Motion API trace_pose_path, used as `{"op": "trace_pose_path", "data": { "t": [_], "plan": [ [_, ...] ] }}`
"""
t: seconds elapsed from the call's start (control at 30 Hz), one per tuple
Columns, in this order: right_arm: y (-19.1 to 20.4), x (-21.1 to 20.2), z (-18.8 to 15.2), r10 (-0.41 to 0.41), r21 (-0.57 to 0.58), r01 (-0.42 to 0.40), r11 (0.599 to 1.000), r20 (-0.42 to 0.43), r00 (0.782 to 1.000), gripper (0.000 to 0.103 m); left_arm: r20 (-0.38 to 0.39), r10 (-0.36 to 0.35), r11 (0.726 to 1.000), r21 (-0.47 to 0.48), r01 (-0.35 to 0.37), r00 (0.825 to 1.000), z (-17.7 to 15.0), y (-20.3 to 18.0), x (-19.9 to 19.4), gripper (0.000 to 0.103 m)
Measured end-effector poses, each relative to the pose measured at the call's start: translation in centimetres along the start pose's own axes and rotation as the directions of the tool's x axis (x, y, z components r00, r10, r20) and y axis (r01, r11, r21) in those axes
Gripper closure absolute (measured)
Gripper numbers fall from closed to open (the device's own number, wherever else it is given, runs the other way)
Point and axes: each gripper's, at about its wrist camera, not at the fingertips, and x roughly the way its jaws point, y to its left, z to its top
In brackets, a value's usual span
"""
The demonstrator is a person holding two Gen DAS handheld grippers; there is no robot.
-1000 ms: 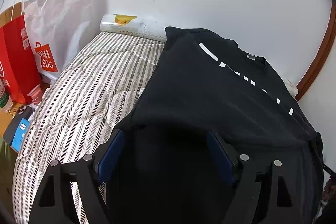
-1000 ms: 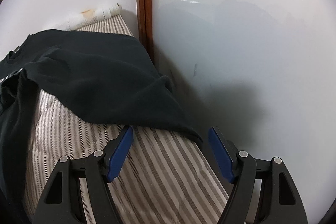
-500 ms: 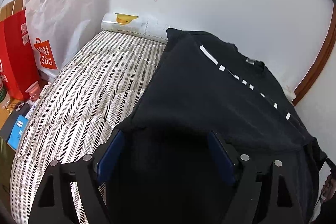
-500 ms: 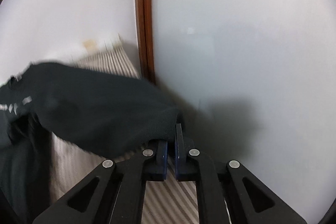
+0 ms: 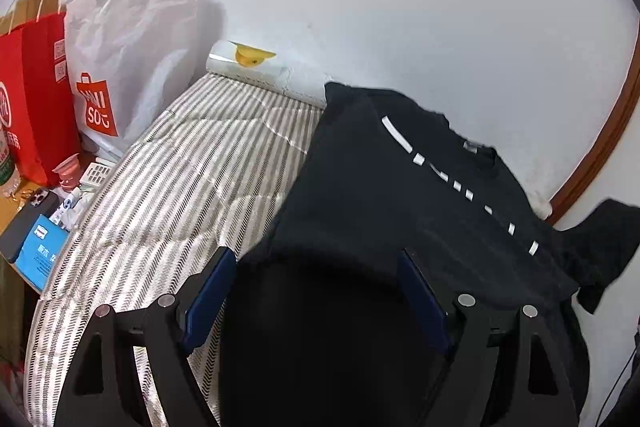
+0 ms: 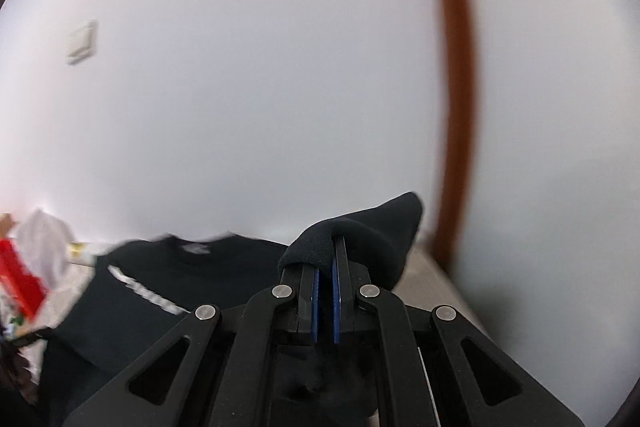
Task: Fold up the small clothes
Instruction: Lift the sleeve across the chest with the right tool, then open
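A black T-shirt (image 5: 400, 187) with a broken white stripe lies spread on the striped bed cover (image 5: 180, 187). My left gripper (image 5: 316, 267) stands open low over the shirt's near part, with dark cloth filling the space between its blue pads (image 5: 208, 291). My right gripper (image 6: 325, 247) is shut on the shirt's sleeve (image 6: 372, 227), which folds over its fingertips and is held up off the bed. In the left wrist view that raised sleeve (image 5: 604, 235) hangs in the air at the right. The right wrist view is blurred, with the rest of the shirt (image 6: 180, 275) below left.
White walls close off the bed at the back and right, with a brown door frame (image 5: 600, 131) in the corner. A red bag (image 5: 32, 99) and a white shopping bag (image 5: 128, 47) stand at the left. A white roll (image 5: 248, 63) lies at the bed's head. A blue box (image 5: 40, 251) sits beside the bed.
My right gripper went from open near the sleeve to shut on it, then rose and swung left with the sleeve. The left gripper stayed open over the shirt.
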Motion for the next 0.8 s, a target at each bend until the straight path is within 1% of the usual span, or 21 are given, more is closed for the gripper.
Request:
{"op": "trace_pose_path", "data": {
  "t": [0.03, 0.1, 0.2, 0.27, 0.3, 0.37, 0.43, 0.47, 0.5, 0.57, 0.63, 0.67, 0.73, 0.77, 0.8],
  "plan": [
    [1.8, -0.1, 0.1, 0.034, -0.003, -0.034, 0.999, -0.004, 0.999, 0.098, 0.002, 0.000, 1.000, -0.004, 0.000, 1.000, 0.1, 0.1, 0.0, 0.021],
    [6.1, 1.2, 0.3, 0.097, -0.027, -0.098, 0.995, -0.018, 0.995, 0.098, 0.000, -0.001, 1.000, -0.019, 0.001, 1.000, 0.2, 0.5, 0.0, 0.021],
    [12.3, 3.6, -1.4, 0.140, -0.103, -0.146, 0.984, -0.059, 0.988, 0.098, 0.001, -0.017, 0.999, -0.044, 0.017, 1.000, 0.3, 0.9, -0.1, 0.021],
    [14.8, 5.5, -3.1, 0.160, -0.122, -0.172, 0.977, -0.105, 0.982, 0.098, -0.002, -0.020, 0.999, -0.050, 0.020, 1.000, 0.3, 1.1, 0.0, 0.021],
    [15.6, 5.8, -4.2, 0.167, -0.128, -0.184, 0.975, -0.130, 0.977, 0.098, -0.007, -0.020, 0.998, -0.052, 0.020, 1.000, 0.3, 1.1, 0.1, 0.021],
    [17.4, 7.4, -7.1, 0.181, -0.147, -0.211, 0.967, -0.192, 0.965, 0.097, -0.012, -0.024, 0.998, -0.053, 0.023, 1.000, 0.3, 1.1, 0.2, 0.020],
    [17.5, 8.3, -9.8, 0.182, -0.151, -0.222, 0.963, -0.241, 0.953, 0.097, -0.009, -0.025, 0.999, -0.049, 0.025, 1.000, 0.3, 1.0, 0.2, 0.020],
    [18.2, 9.7, -11.2, 0.197, -0.141, -0.243, 0.960, -0.277, 0.940, 0.095, -0.009, -0.026, 0.999, -0.044, 0.026, 1.000, 0.3, 0.9, 0.2, 0.020],
    [18.1, 10.1, -12.0, 0.212, -0.135, -0.261, 0.956, -0.301, 0.930, 0.093, -0.011, -0.027, 0.999, -0.040, 0.026, 1.000, 0.3, 0.8, 0.2, 0.020],
    [18.5, 10.7, -14.2, 0.233, -0.139, -0.304, 0.942, -0.377, 0.896, 0.091, -0.013, -0.031, 0.999, -0.033, 0.030, 0.999, 0.2, 0.6, 0.2, 0.020],
    [18.9, 10.9, -15.7, 0.217, -0.174, -0.323, 0.930, -0.448, 0.867, 0.090, -0.012, -0.029, 0.999, -0.025, 0.029, 0.999, 0.2, 0.4, 0.2, 0.020],
    [18.5, 10.6, -16.2, 0.218, -0.179, -0.330, 0.927, -0.461, 0.860, 0.088, -0.014, -0.028, 0.999, -0.022, 0.028, 1.000, 0.1, 0.4, 0.2, 0.020],
    [16.5, 9.2, -16.4, 0.240, -0.147, -0.343, 0.928, -0.468, 0.850, 0.081, -0.023, -0.028, 0.999, -0.022, 0.027, 0.999, 0.0, 0.3, 0.4, 0.020],
    [16.0, 8.8, -16.3, 0.256, -0.123, -0.349, 0.929, -0.467, 0.846, 0.070, -0.027, -0.033, 0.999, -0.022, 0.032, 0.999, 0.0, 0.3, 0.5, 0.020],
    [15.2, 8.3, -16.1, 0.272, -0.101, -0.354, 0.930, -0.460, 0.845, 0.046, -0.028, -0.039, 0.999, -0.020, 0.038, 0.999, -0.1, 0.2, 0.5, 0.020]
  ]
}}
